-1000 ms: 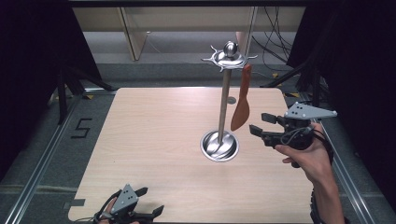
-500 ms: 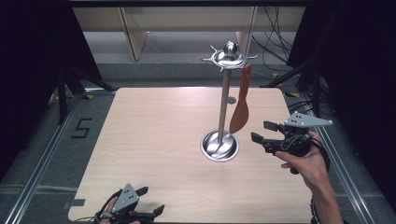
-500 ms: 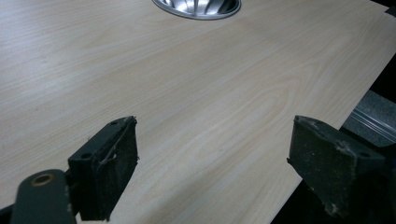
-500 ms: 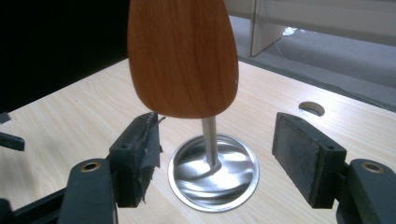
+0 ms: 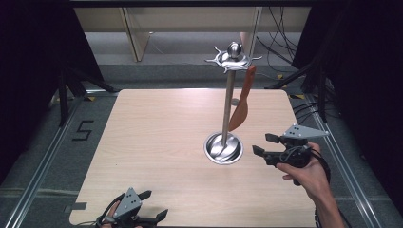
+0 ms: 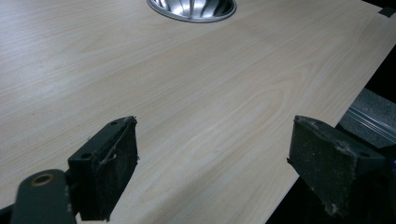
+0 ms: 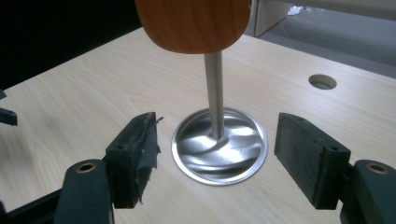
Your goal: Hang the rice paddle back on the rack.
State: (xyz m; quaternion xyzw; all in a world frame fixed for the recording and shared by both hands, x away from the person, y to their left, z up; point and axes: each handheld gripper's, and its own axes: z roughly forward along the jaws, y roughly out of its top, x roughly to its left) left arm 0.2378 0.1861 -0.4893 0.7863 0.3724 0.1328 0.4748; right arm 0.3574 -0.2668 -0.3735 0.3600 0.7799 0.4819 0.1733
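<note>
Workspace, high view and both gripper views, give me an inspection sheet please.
Surface: pale wood-grain table, one round hole near its far side.
Job's things: polished steel utensil stand with round dish base, upright pole and hooked crown; brown wooden spatula hangs from a hook, blade down, above the base.
Clutter: nothing seen.
Grippers: right gripper near the stand's base, its jaws open and just been opening, nothing between them; left gripper at the table's near edge, jaws open, empty.
Cables: black bundle on the floor beyond the table.
Surroundings: dark curtains, floor marked 5.
</note>
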